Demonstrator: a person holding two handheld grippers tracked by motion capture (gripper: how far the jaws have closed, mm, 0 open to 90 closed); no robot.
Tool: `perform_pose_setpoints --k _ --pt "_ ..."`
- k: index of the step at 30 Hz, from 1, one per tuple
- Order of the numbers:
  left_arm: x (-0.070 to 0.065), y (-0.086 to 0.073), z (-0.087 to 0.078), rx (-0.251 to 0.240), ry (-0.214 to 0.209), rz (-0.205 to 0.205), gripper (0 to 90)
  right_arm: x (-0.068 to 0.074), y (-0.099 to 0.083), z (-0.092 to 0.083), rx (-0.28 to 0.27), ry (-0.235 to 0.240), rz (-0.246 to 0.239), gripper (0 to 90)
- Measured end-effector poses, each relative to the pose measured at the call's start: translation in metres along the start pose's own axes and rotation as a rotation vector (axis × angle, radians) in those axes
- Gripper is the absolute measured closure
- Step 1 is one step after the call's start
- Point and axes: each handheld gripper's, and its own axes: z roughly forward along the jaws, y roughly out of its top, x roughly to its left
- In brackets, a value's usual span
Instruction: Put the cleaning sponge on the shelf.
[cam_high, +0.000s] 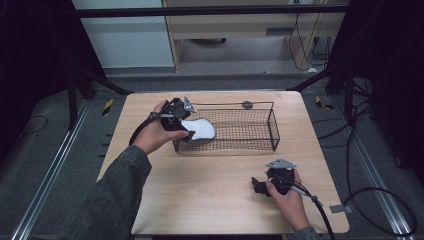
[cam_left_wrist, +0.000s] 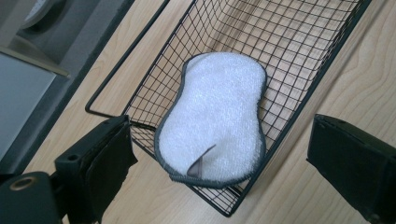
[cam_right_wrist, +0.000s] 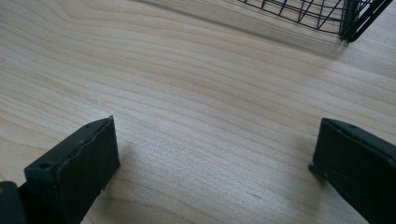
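A soft, light white sponge pad (cam_left_wrist: 215, 114) leans in the left end of the wire basket (cam_high: 272, 131) as the left gripper (cam_high: 186, 131) hovers agape, its grey-bound rim (cam_left_wrist: 161, 144) likely the easiest pinch; right gripper (cam_high: 257, 187) idles open.

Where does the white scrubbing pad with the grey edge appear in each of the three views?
High view: the white pad lies in the left end of the wire basket, by the left gripper.
Left gripper view: the pad is centre frame, in the basket's near end, between the open jaws.
Right gripper view: the pad is not in it; a basket corner sits top right.
Shared landmark: the wire basket.
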Motion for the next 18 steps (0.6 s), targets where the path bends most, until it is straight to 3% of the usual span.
perform_pose_setpoints --k 9,18 --pt "-0.02 -0.03 -0.01 -0.026 -0.024 -0.091 3.5 0.0 0.0 0.0 0.006 0.0 0.0 0.4" --pt "-0.032 -0.059 -0.014 -0.026 0.002 -0.141 3.6 0.001 0.0 -0.001 0.004 0.002 0.012 0.6"
